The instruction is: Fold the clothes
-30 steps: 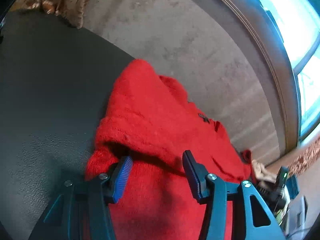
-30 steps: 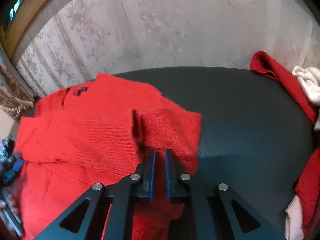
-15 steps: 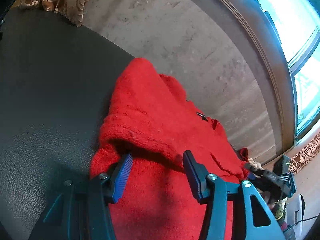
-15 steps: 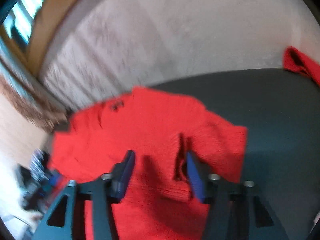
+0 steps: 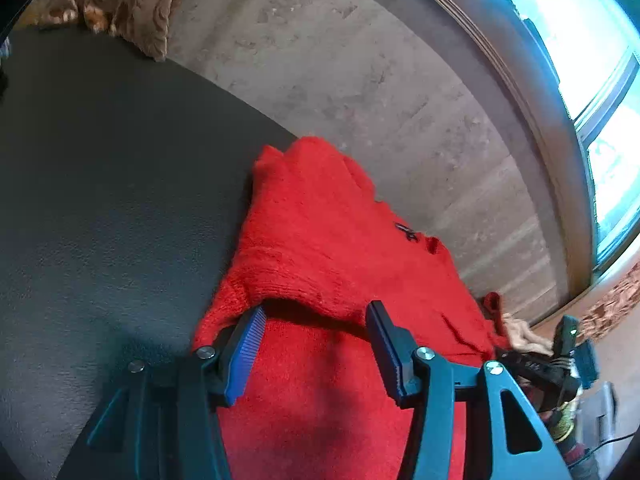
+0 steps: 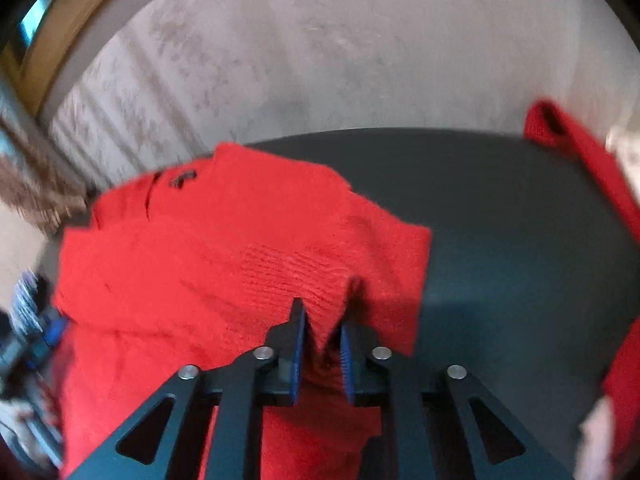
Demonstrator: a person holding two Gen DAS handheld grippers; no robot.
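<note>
A red knit sweater (image 5: 328, 240) lies partly folded on the dark table (image 5: 112, 200), a small dark logo near its collar. My left gripper (image 5: 316, 324) hovers open over the sweater's folded edge, and its blue-padded fingers (image 5: 244, 344) straddle the fold without pinching it. In the right wrist view the same sweater (image 6: 208, 248) covers the left half of the table (image 6: 520, 240). My right gripper (image 6: 322, 334) is nearly closed, with a raised pinch of the red knit between its pads. The right gripper (image 5: 560, 360) also shows at the far right edge of the left wrist view.
Another red garment (image 6: 580, 152) and a white cloth (image 6: 624, 152) lie at the table's right end. A brown patterned fabric (image 5: 128, 4) hangs at the far left corner. A grey patterned wall (image 6: 320, 60) and a bright window (image 5: 580, 40) stand behind the table.
My right gripper opened half a second ago and has now closed on a fold of the sweater near its edge. My left gripper stayed open and barely moved.
</note>
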